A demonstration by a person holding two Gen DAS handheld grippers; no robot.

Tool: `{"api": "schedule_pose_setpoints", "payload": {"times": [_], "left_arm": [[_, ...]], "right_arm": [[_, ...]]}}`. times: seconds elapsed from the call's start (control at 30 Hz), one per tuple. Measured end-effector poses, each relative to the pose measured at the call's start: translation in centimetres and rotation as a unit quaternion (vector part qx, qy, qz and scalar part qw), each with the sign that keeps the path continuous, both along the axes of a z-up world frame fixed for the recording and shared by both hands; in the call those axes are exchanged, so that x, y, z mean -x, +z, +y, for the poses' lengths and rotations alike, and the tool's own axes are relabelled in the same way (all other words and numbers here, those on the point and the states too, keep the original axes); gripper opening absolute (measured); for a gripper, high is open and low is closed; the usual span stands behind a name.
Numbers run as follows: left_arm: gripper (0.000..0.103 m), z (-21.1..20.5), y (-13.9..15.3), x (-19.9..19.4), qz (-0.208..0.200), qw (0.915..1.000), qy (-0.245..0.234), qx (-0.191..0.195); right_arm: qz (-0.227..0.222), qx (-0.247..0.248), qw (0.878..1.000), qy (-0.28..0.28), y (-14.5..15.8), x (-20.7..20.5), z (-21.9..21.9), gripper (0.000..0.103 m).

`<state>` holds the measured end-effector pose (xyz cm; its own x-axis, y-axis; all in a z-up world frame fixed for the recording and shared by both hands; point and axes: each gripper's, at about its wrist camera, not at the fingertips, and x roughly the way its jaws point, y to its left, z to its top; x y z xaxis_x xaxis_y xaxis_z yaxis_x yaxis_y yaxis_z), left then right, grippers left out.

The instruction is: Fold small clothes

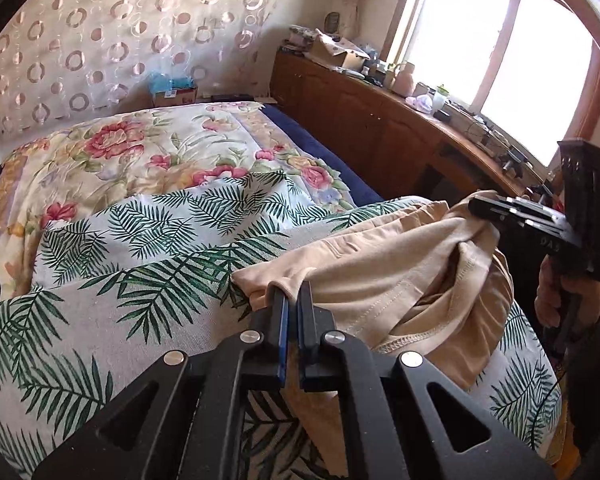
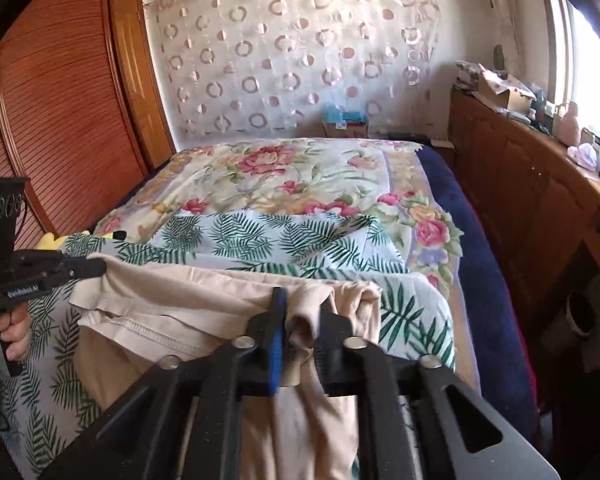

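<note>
The beige garment [image 1: 380,272] was lying on the bed, on top of a white cloth with green palm leaves [image 1: 112,280], and it was held up at two places. The left gripper [image 1: 291,294] was pinching one corner of the garment, with its jaws pressed nearly together on the thin edge. The right gripper [image 2: 300,312] had a bunched fold of the same garment between its jaws, which were closed on the fabric but a little apart because of the thick fold. In the left wrist view the right gripper [image 1: 484,204] appeared at the right side, gripping the fabric near a stitched hem, and a hand [image 1: 552,292] was holding its handle. Between the two grippers the fabric was hanging loose and wrinkled.

Under the palm cloth there was a floral quilt [image 2: 300,172], and a dark blue sheet [image 2: 488,248] showed along the side of the bed. Beside the bed stood a long wooden cabinet [image 2: 532,184] with many small things on it, below a bright window [image 1: 500,52]. A wooden wardrobe [image 2: 60,100] stood on the other side
</note>
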<state>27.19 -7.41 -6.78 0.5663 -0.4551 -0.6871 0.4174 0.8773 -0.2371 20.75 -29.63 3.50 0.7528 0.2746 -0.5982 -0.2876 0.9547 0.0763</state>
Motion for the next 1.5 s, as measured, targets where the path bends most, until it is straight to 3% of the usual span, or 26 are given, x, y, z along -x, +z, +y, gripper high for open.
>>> {"api": "schedule_pose_setpoints", "payload": {"times": [0.07,0.13,0.3,0.5,0.67,0.77,0.83,0.93,1.0,1.17,1.37,1.5], "left_arm": [[0.009,0.2,0.0,0.1,0.003,1.0000,-0.005,-0.002],[0.043,0.8,0.4,0.7,-0.006,0.9999,-0.009,-0.005],[0.068,2.5,0.4,2.5,-0.015,0.9997,-0.020,-0.009],[0.069,2.3,-2.0,2.7,0.023,0.9981,-0.047,-0.033],[0.069,0.8,-2.4,2.0,0.024,0.9965,-0.064,-0.047],[0.069,0.0,-2.3,1.1,0.021,0.9961,-0.066,-0.053],[0.069,-0.4,-2.1,0.1,0.017,0.9967,-0.060,-0.052],[0.069,-0.2,-1.6,-2.0,-0.009,0.9984,-0.026,-0.049],[0.069,0.5,-1.5,-3.4,-0.018,0.9976,0.027,-0.061],[0.069,2.8,-1.7,-5.4,-0.001,0.9947,0.089,-0.053],[0.069,2.5,-1.6,-3.8,0.000,0.9976,0.057,-0.038],[0.069,0.8,-1.7,-3.1,0.011,0.9993,0.023,-0.027]], "right_arm": [[-0.016,0.006,1.000,-0.008,0.5,0.9,-0.6,0.041],[-0.027,0.009,1.000,0.000,0.6,2.2,-0.8,0.046],[-0.012,0.031,0.999,0.034,-1.3,3.9,-1.2,0.047],[0.016,0.044,0.997,0.055,-2.4,1.1,-0.2,0.047],[0.037,0.030,0.997,0.064,-2.1,-1.9,0.6,0.046],[0.036,0.024,0.995,0.087,-2.2,-2.8,0.4,0.006],[0.018,0.020,0.997,0.078,-2.0,-3.3,-0.5,0.006],[-0.007,0.000,1.000,0.014,-2.2,-3.5,-2.9,0.005],[-0.014,0.004,1.000,-0.021,-2.3,-3.4,-3.6,0.005],[0.005,0.031,0.998,-0.048,-2.6,-2.8,-3.2,0.006],[0.007,0.022,0.999,-0.042,-1.4,-1.3,-3.1,0.060],[0.029,0.011,0.999,-0.016,-2.1,-0.3,-2.7,0.068]]}}
